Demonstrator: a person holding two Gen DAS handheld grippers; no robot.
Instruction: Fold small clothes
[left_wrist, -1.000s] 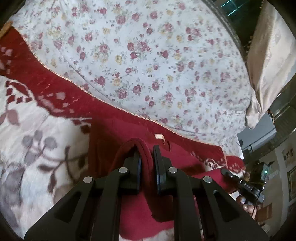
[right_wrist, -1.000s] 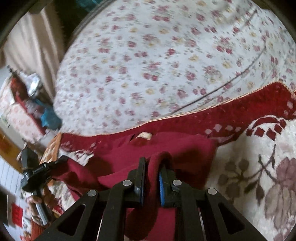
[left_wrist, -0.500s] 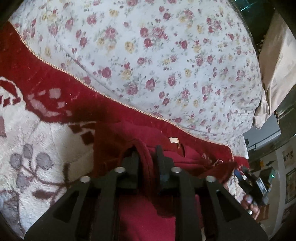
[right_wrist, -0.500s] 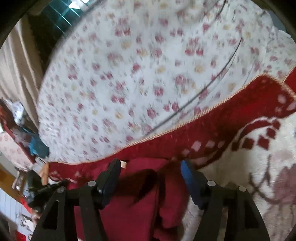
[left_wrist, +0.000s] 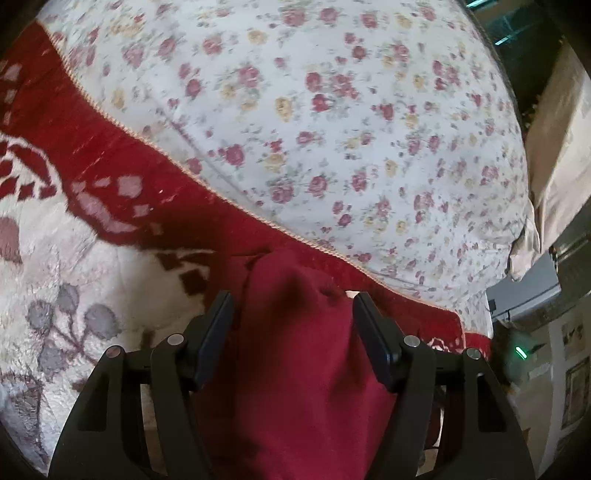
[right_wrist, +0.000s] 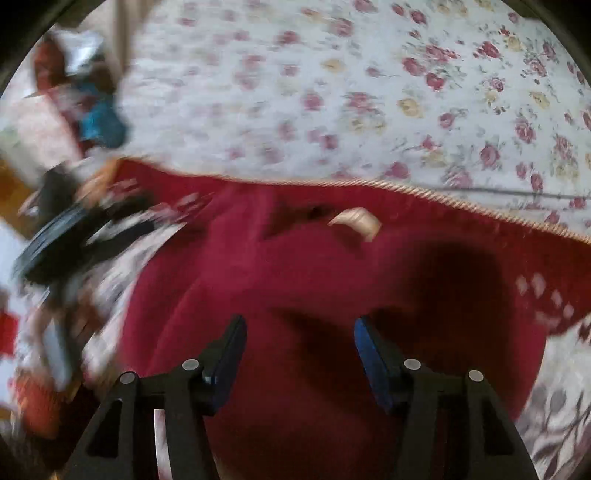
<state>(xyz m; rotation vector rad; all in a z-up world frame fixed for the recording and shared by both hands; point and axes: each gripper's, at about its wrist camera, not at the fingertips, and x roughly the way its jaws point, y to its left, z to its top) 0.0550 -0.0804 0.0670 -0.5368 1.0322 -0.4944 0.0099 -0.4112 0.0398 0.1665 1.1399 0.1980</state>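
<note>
Lying folded on the blanket (left_wrist: 122, 177), the red garment (right_wrist: 314, 280) rests beneath both spread, empty grippers (left_wrist: 291, 332) (right_wrist: 297, 347); tidying may remain.

Soft daylight, no glare. The right wrist view smears badly at its left side; the white rose-printed bedsheet (right_wrist: 369, 92) blurs. Fisheye edges bend and darken. A dark shadow lies on the crimson knit garment (right_wrist: 461, 266).
</note>
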